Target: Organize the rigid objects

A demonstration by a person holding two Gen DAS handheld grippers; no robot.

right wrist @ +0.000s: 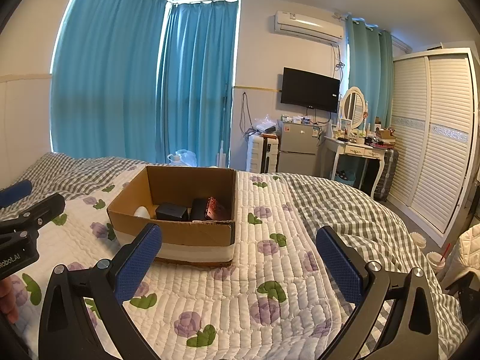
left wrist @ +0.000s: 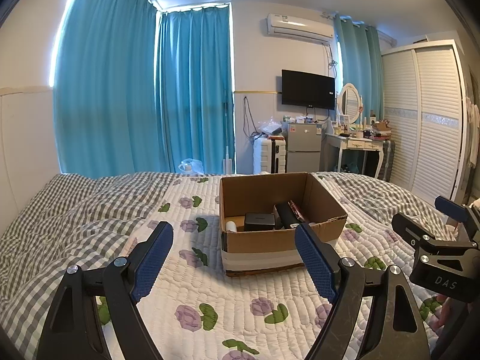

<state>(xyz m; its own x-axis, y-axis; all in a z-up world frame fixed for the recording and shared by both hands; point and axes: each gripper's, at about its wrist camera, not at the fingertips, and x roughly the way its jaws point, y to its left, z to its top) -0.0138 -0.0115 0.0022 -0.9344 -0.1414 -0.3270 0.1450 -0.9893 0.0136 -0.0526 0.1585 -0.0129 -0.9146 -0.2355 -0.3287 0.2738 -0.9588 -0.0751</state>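
An open cardboard box (left wrist: pixel 270 240) stands on the flowered quilt (left wrist: pixel 210 285) of the bed; it also shows in the right wrist view (right wrist: pixel 180 234). Inside lie a black square box (left wrist: pixel 259 221), a tall black case (left wrist: pixel 288 216), a dark red patterned item (right wrist: pixel 214 208) and a white rounded object (right wrist: pixel 141 211). My left gripper (left wrist: pixel 234 255) is open and empty, held above the quilt just in front of the box. My right gripper (right wrist: pixel 238 261) is open and empty, in front and to the right of the box.
A grey checked blanket (left wrist: pixel 60 225) covers the bed's left and far side. Beyond the bed stand a suitcase (left wrist: pixel 268 154), a small fridge (left wrist: pixel 303 150), a dressing table (left wrist: pixel 357 144) and a white wardrobe (left wrist: pixel 420 120). Two lidded cups (right wrist: pixel 435 258) stand right of the bed.
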